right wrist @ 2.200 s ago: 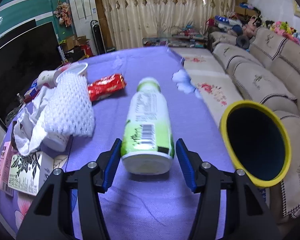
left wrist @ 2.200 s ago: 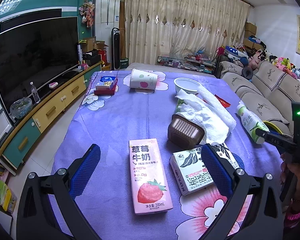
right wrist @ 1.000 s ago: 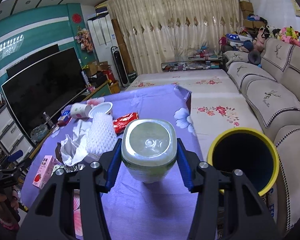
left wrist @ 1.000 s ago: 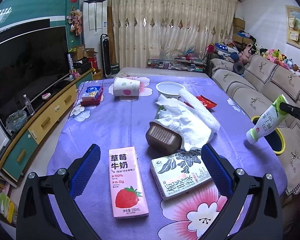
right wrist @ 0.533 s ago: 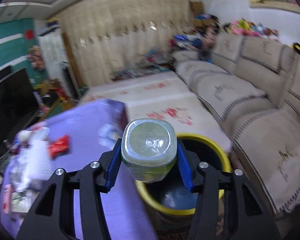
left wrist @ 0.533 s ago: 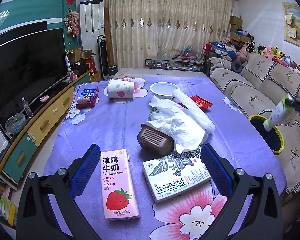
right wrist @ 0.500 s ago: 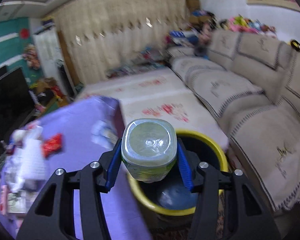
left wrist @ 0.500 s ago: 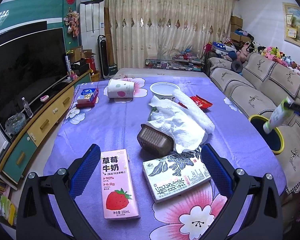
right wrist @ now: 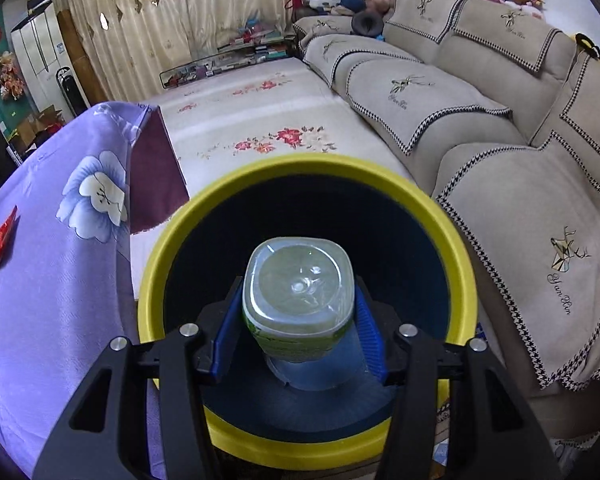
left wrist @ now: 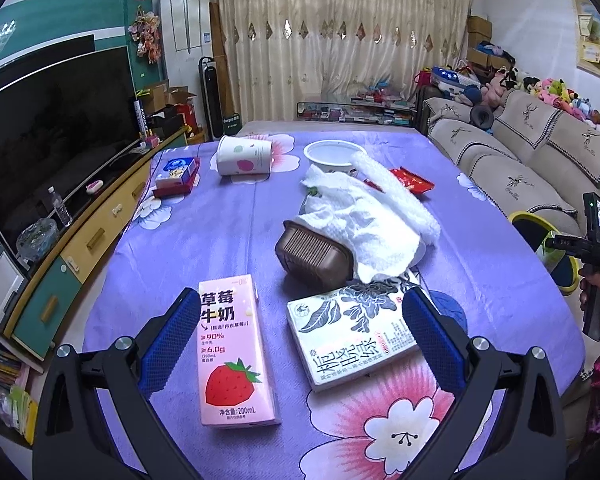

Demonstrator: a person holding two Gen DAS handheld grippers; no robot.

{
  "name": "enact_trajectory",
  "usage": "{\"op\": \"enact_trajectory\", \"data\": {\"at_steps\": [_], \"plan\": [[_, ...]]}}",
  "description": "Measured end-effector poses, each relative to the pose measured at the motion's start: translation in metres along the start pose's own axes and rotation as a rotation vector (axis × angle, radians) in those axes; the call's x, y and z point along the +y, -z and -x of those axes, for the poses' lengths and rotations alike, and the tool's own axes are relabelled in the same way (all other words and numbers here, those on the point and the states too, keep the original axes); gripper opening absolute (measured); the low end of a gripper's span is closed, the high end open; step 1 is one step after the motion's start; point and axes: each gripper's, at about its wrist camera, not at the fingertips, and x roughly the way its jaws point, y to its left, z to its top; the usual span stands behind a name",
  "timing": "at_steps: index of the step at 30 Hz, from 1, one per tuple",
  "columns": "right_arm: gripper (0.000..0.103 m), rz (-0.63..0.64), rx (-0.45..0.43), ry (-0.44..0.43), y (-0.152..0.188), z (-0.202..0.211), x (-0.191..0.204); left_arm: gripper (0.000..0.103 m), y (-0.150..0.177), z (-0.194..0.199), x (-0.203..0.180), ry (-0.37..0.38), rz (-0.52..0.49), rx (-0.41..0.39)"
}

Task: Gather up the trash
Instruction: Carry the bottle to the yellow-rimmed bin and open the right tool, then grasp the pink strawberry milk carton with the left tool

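One gripper [right wrist: 298,332] clamps bottle [right wrist: 298,296] over bin [right wrist: 312,176].

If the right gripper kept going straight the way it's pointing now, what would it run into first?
Probably the dark inside of the yellow-rimmed bin: the right gripper, shut on the bottle, aims into its mouth. Depth is unclear.

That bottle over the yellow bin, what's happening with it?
A person is tidying trash off the purple table with a gripper in each hand. The right gripper is shut on a green-and-white bottle, held mouth-down over the open yellow-rimmed bin, not yet dropped. The left gripper hangs open above the table, where a strawberry milk carton, a white box and crumpled paper wait.
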Motion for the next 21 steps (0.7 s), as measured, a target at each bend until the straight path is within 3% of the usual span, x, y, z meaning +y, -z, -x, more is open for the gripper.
{"op": "enact_trajectory", "data": {"at_steps": [10, 15, 21], "plan": [[0.056, 0.032, -0.066, -0.004, 0.0, 0.027, 0.007, 0.098, 0.01, -0.01, 0.018, -0.045, 0.021, 0.044], [0.057, 0.051, -0.091, -0.012, -0.002, 0.04, 0.013, 0.082, 0.017, -0.03, 0.034, -0.08, 0.055, 0.116], [0.057, 0.063, -0.098, -0.022, -0.002, 0.047, 0.018, 0.072, 0.026, -0.052, 0.047, -0.084, 0.092, 0.196]]}}
